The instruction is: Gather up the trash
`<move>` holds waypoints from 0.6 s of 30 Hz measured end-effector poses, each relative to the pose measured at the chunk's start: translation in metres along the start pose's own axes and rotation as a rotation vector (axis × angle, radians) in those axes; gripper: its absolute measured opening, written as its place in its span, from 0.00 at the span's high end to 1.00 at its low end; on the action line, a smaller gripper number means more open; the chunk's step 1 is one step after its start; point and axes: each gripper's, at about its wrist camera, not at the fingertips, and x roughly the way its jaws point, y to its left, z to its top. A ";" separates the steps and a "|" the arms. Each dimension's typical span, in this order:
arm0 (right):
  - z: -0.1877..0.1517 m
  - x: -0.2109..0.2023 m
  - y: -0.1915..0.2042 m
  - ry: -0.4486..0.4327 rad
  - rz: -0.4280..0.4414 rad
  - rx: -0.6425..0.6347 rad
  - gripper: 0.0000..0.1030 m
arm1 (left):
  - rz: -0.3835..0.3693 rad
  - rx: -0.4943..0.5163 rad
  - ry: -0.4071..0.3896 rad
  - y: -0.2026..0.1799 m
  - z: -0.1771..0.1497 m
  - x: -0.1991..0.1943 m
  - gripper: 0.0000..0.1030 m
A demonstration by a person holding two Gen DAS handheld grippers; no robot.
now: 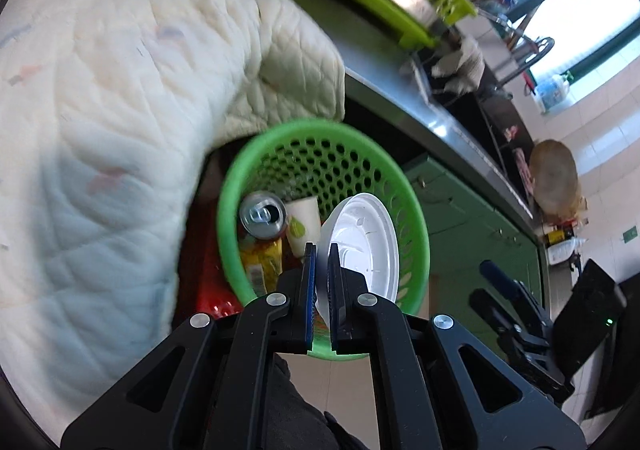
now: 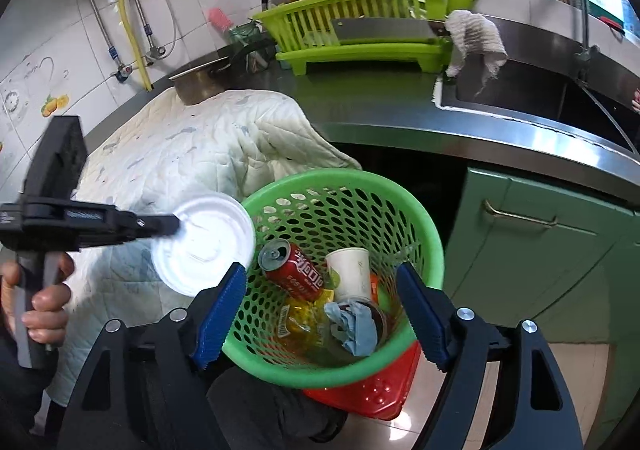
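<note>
My left gripper (image 1: 322, 252) is shut on the rim of a round white plastic lid (image 1: 366, 242), held edge-on above the green perforated basket (image 1: 240, 169). In the right wrist view the left gripper (image 2: 176, 226) comes in from the left, in a person's hand, and holds the lid (image 2: 204, 242) by the basket's (image 2: 432, 234) left rim. Inside lie a red cola can (image 2: 296, 270), a paper cup (image 2: 352, 270), a yellow wrapper (image 2: 300, 322) and crumpled blue tissue (image 2: 356, 326). My right gripper (image 2: 322, 270) stands open over the basket, with nothing between its fingers.
A white quilted cloth (image 2: 180, 145) drapes over the counter's left end beside the basket. A lime dish rack (image 2: 360, 29) and the steel sink (image 2: 540, 89) sit on the counter. Green cabinet doors (image 2: 540, 234) lie to the right. A red plastic thing (image 2: 376, 386) sits under the basket.
</note>
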 end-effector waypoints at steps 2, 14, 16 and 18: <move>-0.003 -0.003 -0.004 -0.002 -0.006 0.005 0.28 | 0.014 0.005 0.027 -0.002 -0.004 0.012 0.96; -0.009 -0.014 -0.007 -0.015 0.016 0.032 0.27 | 0.061 0.025 0.066 -0.008 -0.014 0.022 0.70; -0.010 -0.016 -0.004 -0.018 0.022 0.031 0.26 | 0.061 0.030 0.052 -0.008 -0.015 0.014 0.69; -0.010 -0.018 0.001 -0.019 0.031 0.025 0.26 | 0.067 0.031 0.035 -0.007 -0.015 0.004 0.63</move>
